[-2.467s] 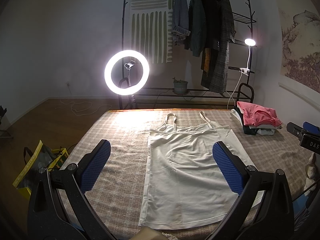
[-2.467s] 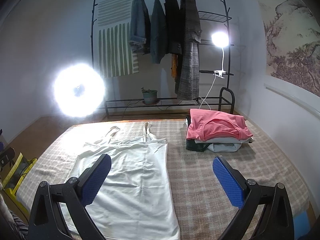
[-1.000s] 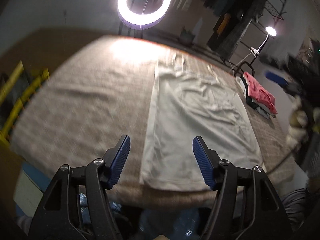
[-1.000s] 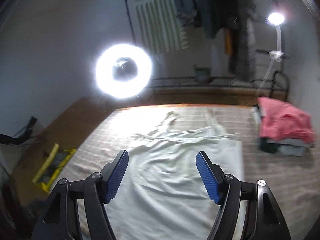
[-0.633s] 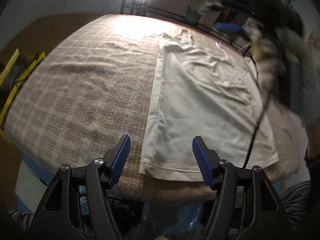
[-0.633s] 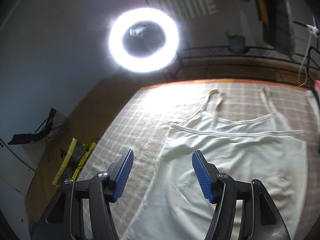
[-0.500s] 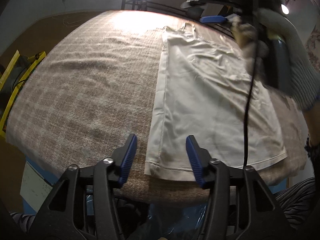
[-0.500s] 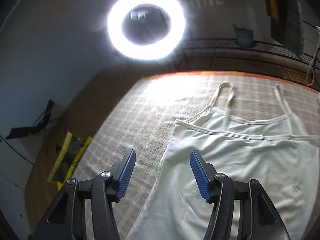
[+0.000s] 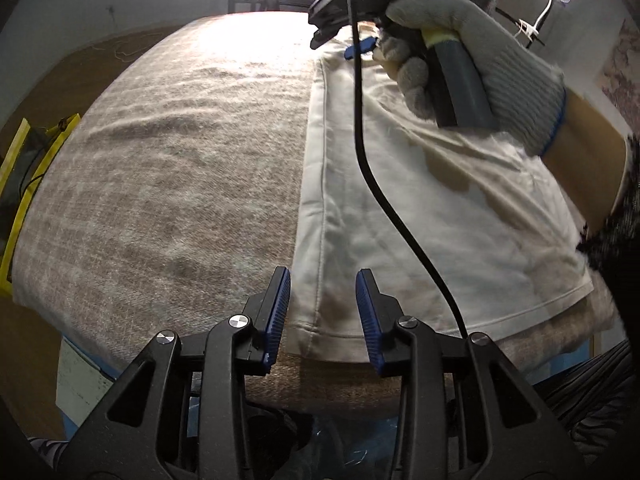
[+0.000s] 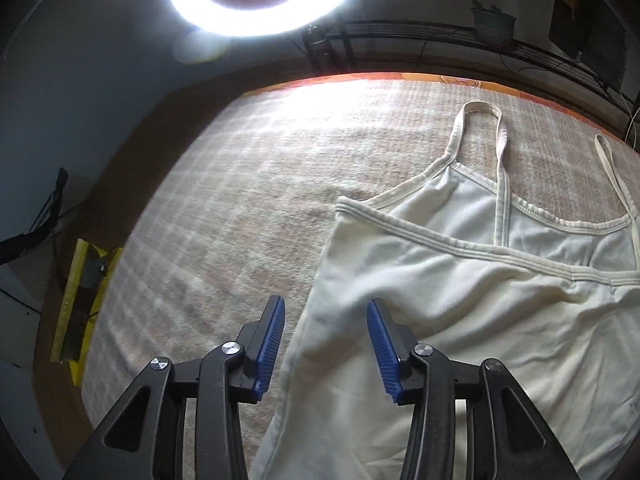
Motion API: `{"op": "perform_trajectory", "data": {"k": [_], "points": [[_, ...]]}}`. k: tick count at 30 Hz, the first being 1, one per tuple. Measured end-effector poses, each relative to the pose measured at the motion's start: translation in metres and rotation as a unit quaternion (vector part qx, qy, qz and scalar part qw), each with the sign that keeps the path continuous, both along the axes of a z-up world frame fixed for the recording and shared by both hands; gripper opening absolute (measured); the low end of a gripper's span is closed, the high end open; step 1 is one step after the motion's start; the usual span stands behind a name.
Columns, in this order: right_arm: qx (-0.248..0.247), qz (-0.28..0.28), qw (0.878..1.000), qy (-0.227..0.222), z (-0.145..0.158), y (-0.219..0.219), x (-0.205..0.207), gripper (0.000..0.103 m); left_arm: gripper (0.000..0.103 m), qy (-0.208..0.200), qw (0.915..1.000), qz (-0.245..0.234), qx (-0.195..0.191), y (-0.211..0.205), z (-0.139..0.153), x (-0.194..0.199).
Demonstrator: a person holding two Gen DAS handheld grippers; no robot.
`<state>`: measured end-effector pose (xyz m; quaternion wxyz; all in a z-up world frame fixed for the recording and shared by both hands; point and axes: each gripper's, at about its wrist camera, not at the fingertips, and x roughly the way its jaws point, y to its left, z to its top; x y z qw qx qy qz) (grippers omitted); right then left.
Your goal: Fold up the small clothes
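A cream strappy camisole point(image 9: 420, 200) lies flat on a beige checked cover point(image 9: 180, 160). My left gripper point(image 9: 323, 308) points down at the camisole's near left hem corner. Its jaws are closing, the corner lies between the blue pads, and the pads do not press on it. In the right wrist view my right gripper point(image 10: 326, 336) hangs over the camisole's point(image 10: 460, 320) left side edge, below the left strap point(image 10: 480, 120). Its jaws are closing too, astride that edge without pinching it. A gloved hand point(image 9: 460, 52) holds that gripper at the far end of the garment.
A black cable point(image 9: 380, 200) trails from the right gripper across the camisole. A bright ring light point(image 10: 260, 0) stands beyond the cover's far edge, beside a dark rack with a potted plant point(image 10: 494, 24). A yellow bag point(image 10: 80, 300) sits on the floor at the left.
Both grippers have sunk toward the camisole and their jaws have narrowed. The right gripper has swung leftward to the garment's upper left edge. The gloved hand now fills the left view's upper right.
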<state>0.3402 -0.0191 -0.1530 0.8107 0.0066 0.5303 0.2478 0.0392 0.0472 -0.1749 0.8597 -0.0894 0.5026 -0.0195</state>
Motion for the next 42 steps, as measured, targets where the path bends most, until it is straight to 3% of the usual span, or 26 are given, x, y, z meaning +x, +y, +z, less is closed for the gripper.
{"op": "perform_trajectory", "data": {"k": [1,4,6,14,16,19,21,28,42], "points": [[-0.009,0.000,1.000,-0.002,-0.001,-0.001,0.002,0.046,0.034,0.004,1.0000,-0.001,-0.001,0.000,-0.002,0.000],[-0.015,-0.002,1.000,0.000,-0.006,0.000,0.009,0.046,0.012,0.011,0.9999,0.001,0.000,0.001,-0.006,0.002],[-0.010,-0.004,1.000,0.006,-0.008,0.001,0.013,0.046,0.005,0.010,0.9999,0.005,-0.005,0.004,-0.007,0.002],[-0.030,0.009,1.000,0.003,-0.010,0.022,0.016,0.045,0.003,-0.001,0.9983,0.027,-0.051,0.020,-0.003,0.000],[-0.039,0.016,0.999,-0.001,-0.012,0.026,0.016,0.041,0.003,-0.002,0.9979,0.027,-0.059,0.020,-0.002,-0.001],[-0.068,0.026,0.997,-0.022,-0.013,0.033,0.015,0.025,0.001,-0.006,0.9980,0.024,-0.058,0.019,0.001,-0.002],[-0.076,0.022,0.996,-0.031,-0.014,0.034,0.017,0.002,0.001,-0.008,0.9978,0.025,-0.060,0.019,0.002,-0.002],[-0.004,-0.008,1.000,-0.003,-0.008,0.005,0.026,0.000,0.001,-0.029,0.9966,0.018,-0.075,0.013,0.016,-0.008],[0.051,-0.036,0.997,-0.034,0.033,-0.092,0.026,0.000,0.000,-0.053,0.9915,-0.070,-0.095,-0.069,0.048,-0.002]]}}
